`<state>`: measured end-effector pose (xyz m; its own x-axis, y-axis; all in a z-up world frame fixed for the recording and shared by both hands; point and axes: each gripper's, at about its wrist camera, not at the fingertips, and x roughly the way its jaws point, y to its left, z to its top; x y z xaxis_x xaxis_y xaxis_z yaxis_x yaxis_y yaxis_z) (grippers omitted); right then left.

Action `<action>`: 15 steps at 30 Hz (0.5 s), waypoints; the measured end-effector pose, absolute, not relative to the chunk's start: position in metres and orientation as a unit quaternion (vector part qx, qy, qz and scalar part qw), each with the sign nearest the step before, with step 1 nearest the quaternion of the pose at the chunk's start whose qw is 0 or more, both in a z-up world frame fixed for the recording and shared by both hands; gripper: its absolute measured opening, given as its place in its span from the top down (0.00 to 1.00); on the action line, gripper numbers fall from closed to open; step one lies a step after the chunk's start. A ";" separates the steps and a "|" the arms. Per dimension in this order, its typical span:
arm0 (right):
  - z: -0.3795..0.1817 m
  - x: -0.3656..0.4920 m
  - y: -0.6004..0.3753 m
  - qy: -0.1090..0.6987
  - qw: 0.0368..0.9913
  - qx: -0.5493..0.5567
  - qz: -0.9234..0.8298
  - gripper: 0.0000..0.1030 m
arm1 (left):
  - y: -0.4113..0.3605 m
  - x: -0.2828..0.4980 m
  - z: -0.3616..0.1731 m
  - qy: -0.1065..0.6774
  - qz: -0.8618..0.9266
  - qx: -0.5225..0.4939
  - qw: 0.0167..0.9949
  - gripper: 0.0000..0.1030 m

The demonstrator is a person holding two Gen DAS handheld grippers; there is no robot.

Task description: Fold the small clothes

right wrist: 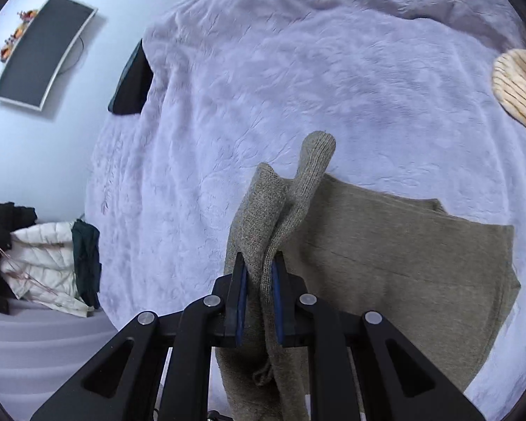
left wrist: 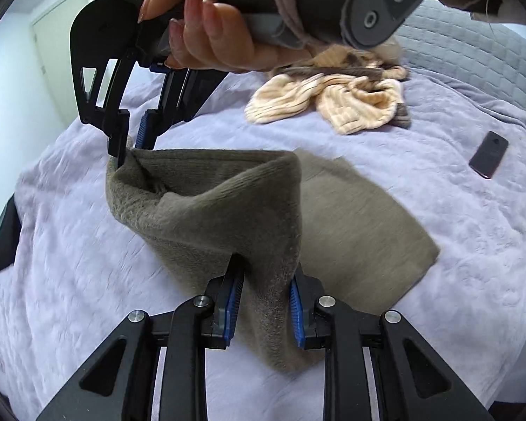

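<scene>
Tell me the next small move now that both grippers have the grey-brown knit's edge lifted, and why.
Probably carry the lifted edge across and lay it over the flat part. The left gripper and right gripper each pinch the olive knit garment, its edge raised off the lilac blanket, while the rest lies flat, so the fold looks only half made.

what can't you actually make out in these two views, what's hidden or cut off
- Olive knit garment: its type is unclear; the near end is hidden behind the left gripper in the left wrist view.
- Right gripper: the bunched fabric hides the pads' contact, right wrist view.
- Cream ribbed clothes: partly covered by the hand; cut off by the edge in the right wrist view.
- Small dark object: too small to identify.
</scene>
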<state>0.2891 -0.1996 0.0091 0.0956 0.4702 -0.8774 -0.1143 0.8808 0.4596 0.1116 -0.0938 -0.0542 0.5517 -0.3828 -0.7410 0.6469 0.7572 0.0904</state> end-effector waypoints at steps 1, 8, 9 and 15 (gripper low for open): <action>0.015 0.289 -0.213 0.635 0.731 0.150 0.200 0.87 | -0.106 0.110 -0.052 0.363 -0.310 0.185 0.859 0.75; 0.005 0.255 -0.326 0.603 0.748 0.233 0.148 0.87 | -0.187 0.088 -0.052 0.361 -0.402 0.213 0.814 0.75; -0.006 0.250 -0.342 0.605 0.745 0.245 0.136 0.87 | -0.195 0.084 -0.054 0.365 -0.412 0.214 0.807 0.75; -0.083 0.219 -0.409 0.617 0.724 0.297 0.084 0.87 | -0.224 0.068 -0.077 0.409 -0.423 0.219 0.778 0.75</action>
<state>0.2193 -0.4093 -0.0826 0.2252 0.4876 -0.8435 0.2455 0.8094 0.5335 0.0677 -0.2243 -0.0765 0.3072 -0.4791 -0.8223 0.8376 0.5462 -0.0054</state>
